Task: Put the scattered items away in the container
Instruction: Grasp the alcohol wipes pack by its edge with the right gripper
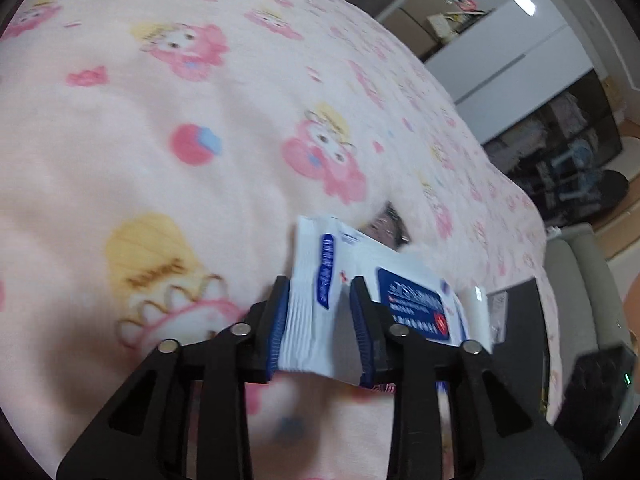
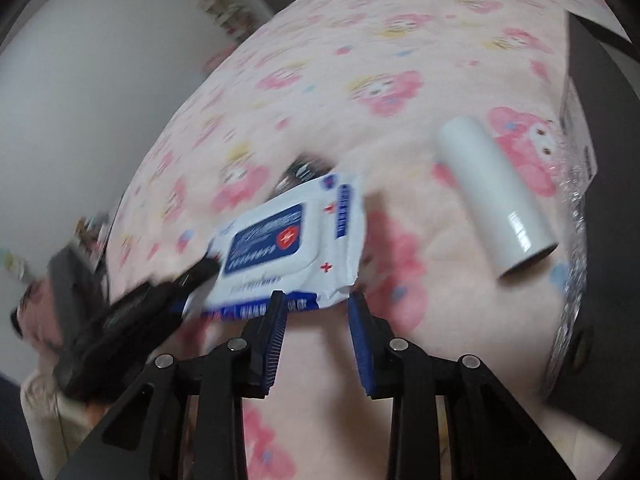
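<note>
- Left gripper: fingers clamped on wet-wipes pack, lifted above pink blanket.
- Right gripper: fingers apart, holding nothing (pack at its 11 o'clock).
- White roll: on blanket, 2 o'clock.

Left gripper clamped with both pads on a wipes pack, held aloft; right gripper empty, its 2 fingers parted.

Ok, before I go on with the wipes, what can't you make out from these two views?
- Wipes pack print: motion blur, both views.
- Dark item behind the pack: blurred, half covered, right wrist view.
- Container: cut off by the right wrist view's edge, inside unseen.
- White roll: far end faces away.
</note>
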Available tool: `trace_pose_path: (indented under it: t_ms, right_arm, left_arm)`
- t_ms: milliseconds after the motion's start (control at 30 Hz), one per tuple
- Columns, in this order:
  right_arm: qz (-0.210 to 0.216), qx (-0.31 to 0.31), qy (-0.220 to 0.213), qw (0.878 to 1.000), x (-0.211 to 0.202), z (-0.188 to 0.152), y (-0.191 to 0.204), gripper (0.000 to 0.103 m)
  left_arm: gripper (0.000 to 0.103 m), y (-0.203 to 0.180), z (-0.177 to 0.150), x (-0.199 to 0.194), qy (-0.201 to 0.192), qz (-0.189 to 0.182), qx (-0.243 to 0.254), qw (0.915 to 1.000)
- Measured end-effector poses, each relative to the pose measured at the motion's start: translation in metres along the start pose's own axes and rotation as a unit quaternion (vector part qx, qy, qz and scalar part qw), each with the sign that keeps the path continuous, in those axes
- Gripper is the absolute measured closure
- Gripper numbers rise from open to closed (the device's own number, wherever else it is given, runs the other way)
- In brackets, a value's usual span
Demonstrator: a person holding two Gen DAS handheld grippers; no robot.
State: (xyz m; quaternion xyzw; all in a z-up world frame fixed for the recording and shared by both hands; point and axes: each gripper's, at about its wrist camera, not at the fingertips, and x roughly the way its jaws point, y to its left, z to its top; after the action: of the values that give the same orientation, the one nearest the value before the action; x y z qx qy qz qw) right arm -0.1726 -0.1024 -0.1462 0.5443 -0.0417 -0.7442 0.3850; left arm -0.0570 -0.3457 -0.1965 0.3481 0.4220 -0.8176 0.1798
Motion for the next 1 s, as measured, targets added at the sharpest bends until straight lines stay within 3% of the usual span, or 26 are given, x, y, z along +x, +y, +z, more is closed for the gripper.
trace_pose_path:
  t_ms: [67, 167, 200, 300, 333, 400, 467, 500, 600, 833, 1000]
  right_arm:
    - [-0.014, -0.031, 0.028, 0.999, 0.002, -0.010, 0.012, 0.075]
    - [-0.138, -0.071, 0.028, 0.987, 0.009, -0.013, 0.014, 0.075]
    - [-0.153, -0.062, 0.014, 0.986, 0.008, -0.011, 0.010, 0.075]
    - [-0.099, -0.009, -0.021, 0.995, 0.005, -0.002, -0.006, 0.072]
    - [-0.067, 0.006, -0.022, 0.997, 0.010, 0.001, -0.010, 0.066]
    - [-0.034, 0.020, -0.004, 0.999, 0.029, 0.004, -0.016, 0.055]
    - [-0.033, 0.026, 0.024, 0.999, 0.049, 0.002, -0.021, 0.055]
    - [-0.022, 0.034, 0.014, 0.999, 0.051, -0.001, -0.023, 0.055]
    - [0.024, 0.062, -0.001, 0.998, 0.043, -0.015, -0.020, 0.076]
    - [-0.025, -0.004, -0.021, 0.999, -0.025, -0.063, 0.014, 0.080]
    - [-0.062, -0.001, 0.013, 0.998, -0.056, -0.114, -0.011, 0.080]
  left_arm:
    - [0.067, 0.000, 0.000, 0.000, -0.002, 0.018, 0.007, 0.9998]
    - [0.066, -0.004, -0.002, 0.002, 0.003, 0.025, 0.022, 0.9994]
    - [0.065, -0.006, -0.002, 0.001, -0.001, 0.031, 0.028, 0.9991]
    - [0.061, -0.006, -0.004, 0.004, 0.002, 0.033, 0.033, 0.9989]
    - [0.058, -0.005, -0.003, 0.006, 0.003, 0.033, 0.029, 0.9990]
    - [0.062, -0.005, -0.002, 0.007, -0.003, 0.036, 0.024, 0.9991]
    - [0.069, -0.008, -0.004, 0.006, -0.008, 0.037, 0.031, 0.9988]
    - [0.071, -0.011, -0.006, 0.005, -0.009, 0.038, 0.037, 0.9985]
    - [0.075, -0.020, -0.015, 0.003, -0.005, 0.037, 0.062, 0.9974]
    - [0.079, -0.045, -0.070, -0.033, 0.028, 0.013, 0.118, 0.9925]
    - [0.078, -0.059, -0.127, -0.035, 0.114, 0.007, 0.174, 0.9781]
